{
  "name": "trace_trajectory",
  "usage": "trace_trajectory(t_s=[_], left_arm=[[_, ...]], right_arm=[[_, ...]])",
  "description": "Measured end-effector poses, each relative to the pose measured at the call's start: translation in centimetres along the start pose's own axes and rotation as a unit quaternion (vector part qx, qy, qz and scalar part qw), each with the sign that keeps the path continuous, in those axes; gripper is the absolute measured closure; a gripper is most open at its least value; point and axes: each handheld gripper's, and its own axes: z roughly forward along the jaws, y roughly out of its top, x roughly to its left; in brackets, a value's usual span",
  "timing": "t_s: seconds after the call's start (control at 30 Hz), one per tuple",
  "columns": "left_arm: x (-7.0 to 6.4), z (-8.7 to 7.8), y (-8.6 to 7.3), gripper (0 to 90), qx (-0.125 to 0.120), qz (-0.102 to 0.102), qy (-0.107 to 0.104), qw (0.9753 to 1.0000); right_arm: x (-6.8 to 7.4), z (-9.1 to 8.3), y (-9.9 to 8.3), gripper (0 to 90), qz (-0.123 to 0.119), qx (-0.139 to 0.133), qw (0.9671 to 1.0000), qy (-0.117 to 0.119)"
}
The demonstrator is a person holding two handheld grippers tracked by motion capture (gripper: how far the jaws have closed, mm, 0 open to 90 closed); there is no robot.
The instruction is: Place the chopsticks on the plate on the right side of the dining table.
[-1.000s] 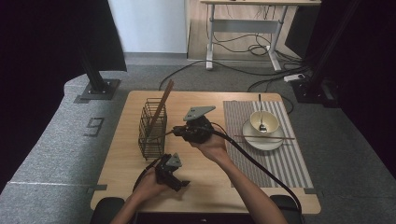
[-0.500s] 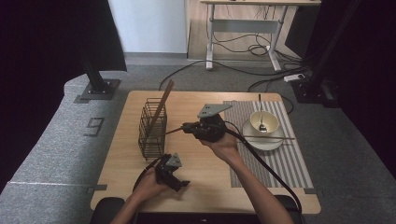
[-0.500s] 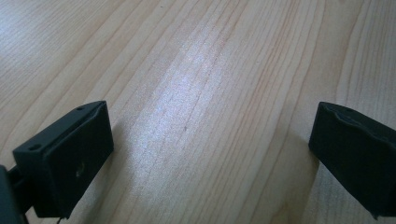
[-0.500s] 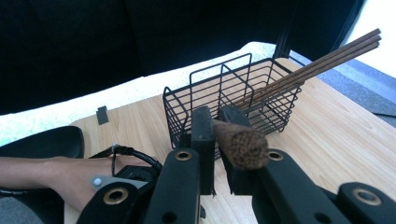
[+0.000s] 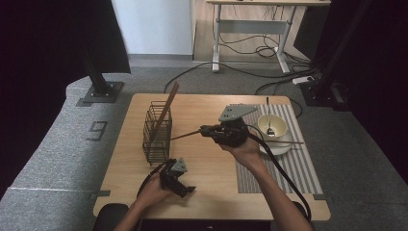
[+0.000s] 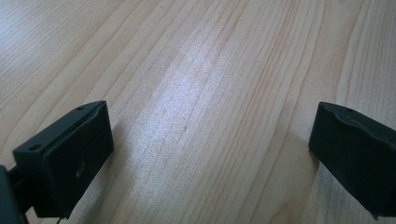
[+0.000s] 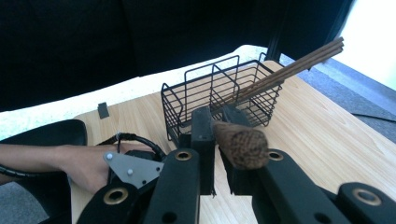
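high view | right gripper (image 5: 204,130) with chopstick (image 5: 185,135) moved back from basket (image 5: 156,132)

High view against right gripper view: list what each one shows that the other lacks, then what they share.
High view alone: the bowl with a spoon in it, the striped mat, and the right gripper seen from outside, holding a chopstick out toward the wire basket.

Right gripper view alone: the butt end of that chopstick close up between its shut jaws, and the basket's inner dividers.

Both: the basket, the chopsticks leaning in it, the wooden table, and the left gripper resting low on it.
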Motion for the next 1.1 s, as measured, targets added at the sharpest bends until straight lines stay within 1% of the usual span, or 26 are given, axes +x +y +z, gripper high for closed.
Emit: trace_trajectory(t_s=[0.27,0.53,0.87,1.1], left_arm=[[0.1,-0.1,-0.1,0.0,0.000,-0.003,0.002,1.0000],[0.3,-0.3,-0.2,0.0,0.000,-0.005,0.007,1.0000],[0.5,-1.1,-0.1,0.0,-0.024,-0.010,0.013,0.9996],[0.5,-1.7,0.1,0.0,-0.039,-0.010,0.019,0.9990]], right_arm=[[-0.3,-1.7,-0.7,82.5,0.001,0.004,0.9999,-0.015],[-0.2,-2.9,-1.8,82.5,0.000,0.012,0.9997,-0.023],[-0.2,-4.2,-3.5,82.5,0.005,0.017,0.9994,-0.030],[0.0,-4.6,-4.8,82.5,0.010,0.023,0.9993,-0.027]])
